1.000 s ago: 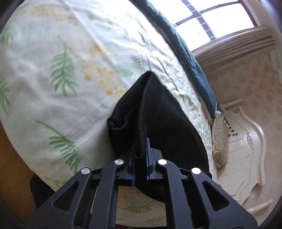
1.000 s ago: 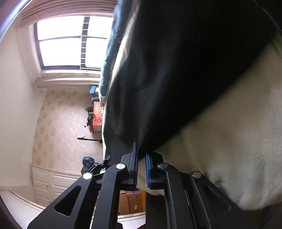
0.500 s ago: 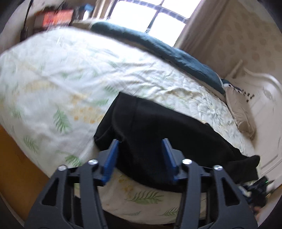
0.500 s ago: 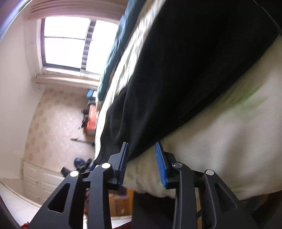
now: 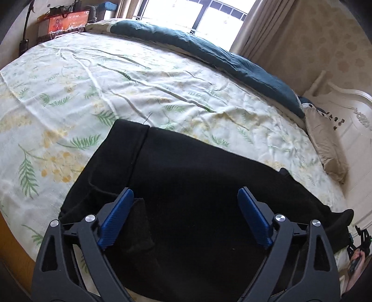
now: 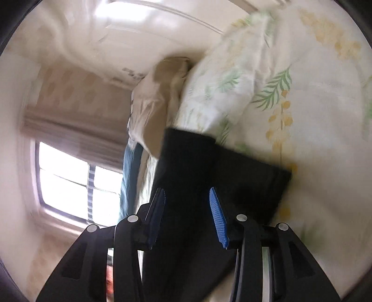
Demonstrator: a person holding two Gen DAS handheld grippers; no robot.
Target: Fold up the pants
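Over the pants (image 5: 197, 199) on the bed (image 5: 116, 76): both grippers (image 5: 183, 216) (image 6: 187, 213) empty, jaws opening. Regrip hem corners squarely, fold toward waistband, keep edges aligned.

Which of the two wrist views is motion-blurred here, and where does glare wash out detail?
Right wrist view: smeared throughout, window blown out. Left wrist view: sharp on the black pants and floral bedsheet, fisheye-curved, only the window overexposed.
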